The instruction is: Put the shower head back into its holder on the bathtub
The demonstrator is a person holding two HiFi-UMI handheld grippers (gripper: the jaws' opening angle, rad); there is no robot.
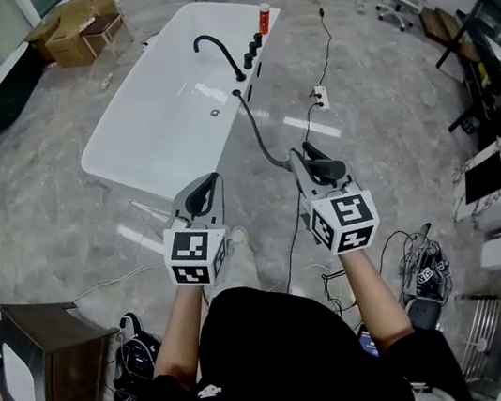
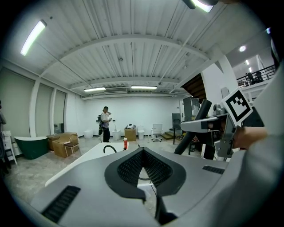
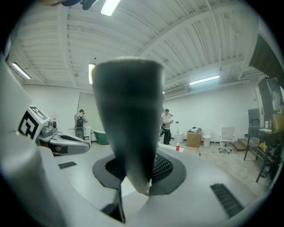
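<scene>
The white bathtub stands ahead on the floor, with a black faucet and black knobs on its right rim. A black hose runs from that rim to the black shower head. My right gripper is shut on the shower head, which fills the right gripper view between the jaws. My left gripper is beside it, shut and empty, its pads meeting in the left gripper view. Both grippers are short of the tub's near end.
A red bottle stands on the tub's far rim. A power strip and cables lie right of the tub. Cardboard boxes sit far left, a wooden cabinet near left. A person stands far behind the tub.
</scene>
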